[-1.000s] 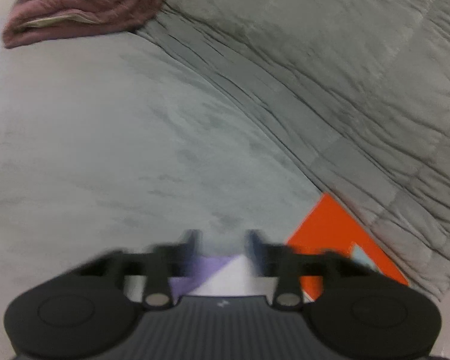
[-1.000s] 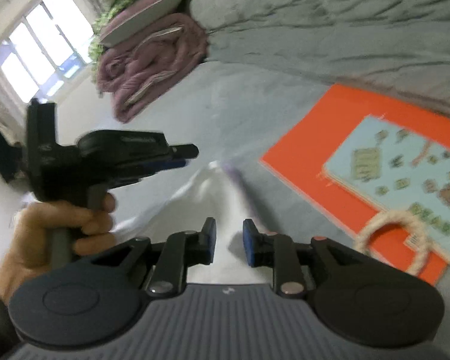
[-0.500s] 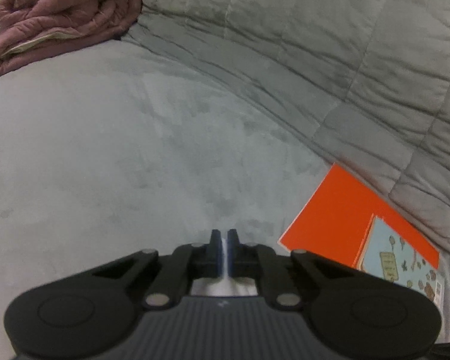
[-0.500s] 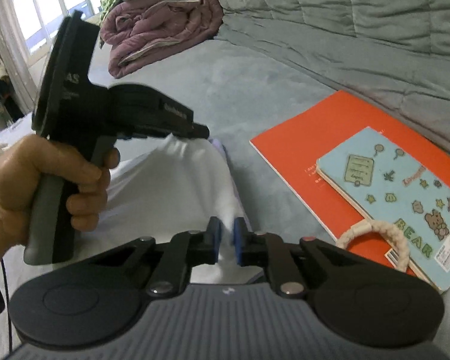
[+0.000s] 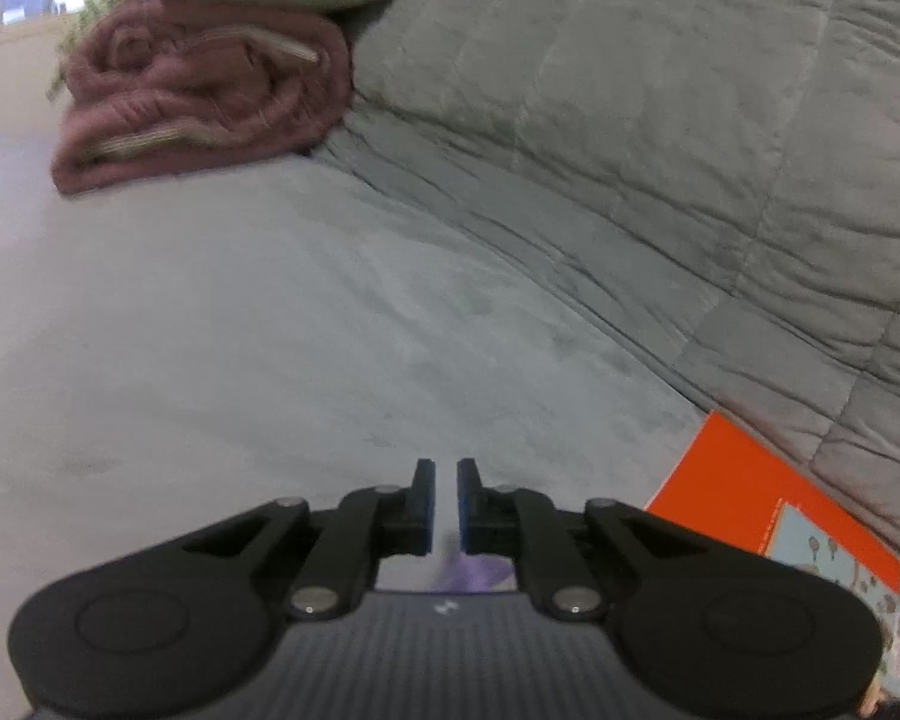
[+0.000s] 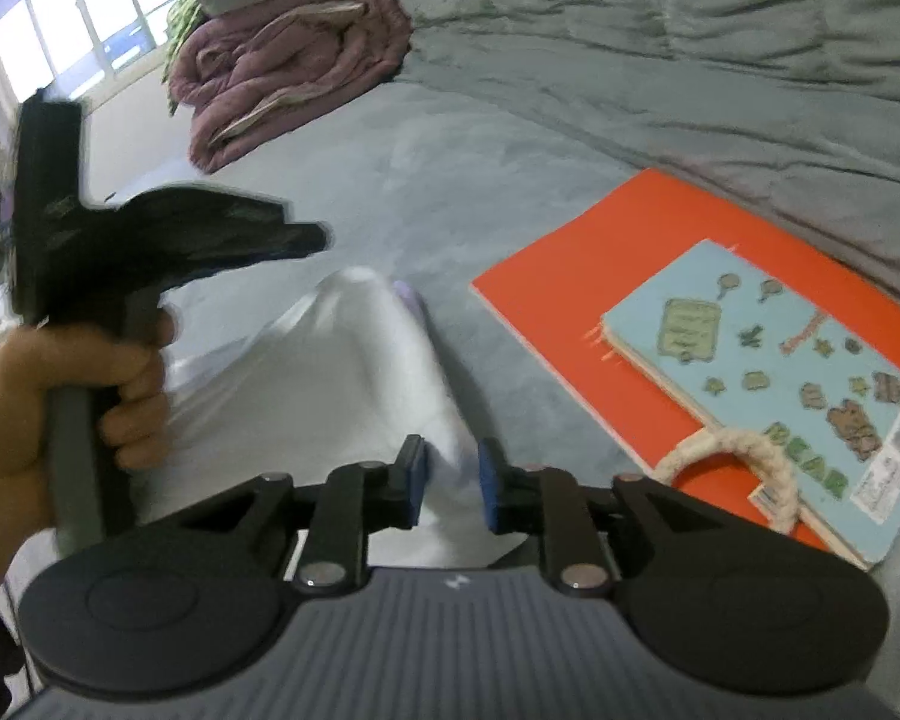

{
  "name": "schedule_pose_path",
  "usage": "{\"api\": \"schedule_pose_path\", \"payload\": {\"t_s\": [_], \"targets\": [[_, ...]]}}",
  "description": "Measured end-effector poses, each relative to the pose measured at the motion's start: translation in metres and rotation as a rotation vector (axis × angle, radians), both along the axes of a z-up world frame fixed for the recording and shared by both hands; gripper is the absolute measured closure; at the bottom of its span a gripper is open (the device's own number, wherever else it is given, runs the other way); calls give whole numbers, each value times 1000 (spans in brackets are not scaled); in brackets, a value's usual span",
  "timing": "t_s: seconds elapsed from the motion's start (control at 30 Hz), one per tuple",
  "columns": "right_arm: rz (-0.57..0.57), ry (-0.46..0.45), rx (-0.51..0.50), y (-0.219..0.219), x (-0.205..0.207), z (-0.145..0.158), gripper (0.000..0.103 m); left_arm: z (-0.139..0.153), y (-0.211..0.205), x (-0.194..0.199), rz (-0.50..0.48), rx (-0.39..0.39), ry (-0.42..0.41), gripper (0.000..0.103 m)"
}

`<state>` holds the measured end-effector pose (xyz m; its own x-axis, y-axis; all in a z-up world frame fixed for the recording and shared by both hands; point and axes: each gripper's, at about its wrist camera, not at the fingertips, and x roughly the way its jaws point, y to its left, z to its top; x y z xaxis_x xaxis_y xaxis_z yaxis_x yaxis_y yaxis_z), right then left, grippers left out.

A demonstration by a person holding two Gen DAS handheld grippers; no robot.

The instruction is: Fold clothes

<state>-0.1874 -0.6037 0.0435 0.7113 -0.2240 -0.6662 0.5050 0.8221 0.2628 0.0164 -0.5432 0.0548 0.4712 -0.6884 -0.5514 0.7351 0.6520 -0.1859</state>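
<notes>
One white garment (image 6: 330, 384) on the grey bed (image 6: 480, 192), peaked between two tools. Right hand-held gripper (image 6: 450, 480) parted around its near fold; left hand-held gripper (image 5: 444, 504) slightly apart, nothing pinched. Beside: one orange folder (image 6: 570, 264), one blue notebook (image 6: 768, 372), one rope ring (image 6: 744, 462). Beyond: one rolled purple quilt (image 6: 288, 84).

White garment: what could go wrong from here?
1. Right gripper jaws stand apart around the garment: the raised fold may slip out and slump.
2. Rope loop and books lie close on its right: the cloth could snag or land on them.
</notes>
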Motion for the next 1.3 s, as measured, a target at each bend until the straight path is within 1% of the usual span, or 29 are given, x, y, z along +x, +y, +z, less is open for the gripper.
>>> {"api": "schedule_pose_path", "payload": {"t_s": [0.07,0.17,0.2,0.23,0.27,0.3,0.33,0.37,0.4,0.43,0.53,0.63,0.7,0.73,0.8,0.9,0.97,1.03,1.1,1.17,1.23,1.3], "targets": [[-23,-25,-7,-2,-5,6,81,7,19,-14,-18,-42,-6,88],[-7,-79,18,-3,-9,13,81,12,48,-42,-81,-96,-15,83],[10,-87,29,-2,-8,13,81,10,53,-50,-110,-93,-23,83],[29,-72,30,1,-4,12,81,6,56,-57,-137,-82,-27,81],[49,-47,27,4,0,11,81,1,57,-63,-153,-57,-35,81],[63,0,25,7,4,6,81,-5,56,-64,-150,-21,-44,81],[72,42,15,9,8,0,83,-13,56,-62,-128,20,-46,81],[79,79,2,11,10,-5,88,-20,57,-57,-99,50,-35,81],[86,115,-10,13,12,-10,88,-26,61,-50,-75,55,-16,81],[83,126,-6,11,12,-11,89,-29,68,-42,-50,40,4,82],[71,130,15,7,8,-10,90,-27,90,-24,9,-9,62,85],[74,148,-6,11,10,-8,90,-19,104,-21,51,-11,51,85],[69,134,-37,17,11,0,85,-14,113,-21,76,-21,41,84],[69,117,-47,19,12,4,80,-13,118,-20,92,-30,52,83],[83,78,-55,25,14,11,78,-13,127,-17,114,-54,85,81],[146,37,-57,41,22,17,77,-17,132,-15,125,-77,132,74],[207,40,-63,51,29,16,77,-21,133,-16,127,-88,159,64],[282,45,-59,61,33,15,77,-25,134,-17,130,-95,178,65],[370,71,-65,74,37,12,77,-28,129,-18,130,-76,155,66],[453,110,-93,88,40,7,77,-28,126,-19,120,-64,134,71],[506,146,-123,99,40,3,77,-26,124,-20,111,-54,115,75],[544,177,-142,106,41,-1,77,-25,123,-20,109,-46,98,75]]}}
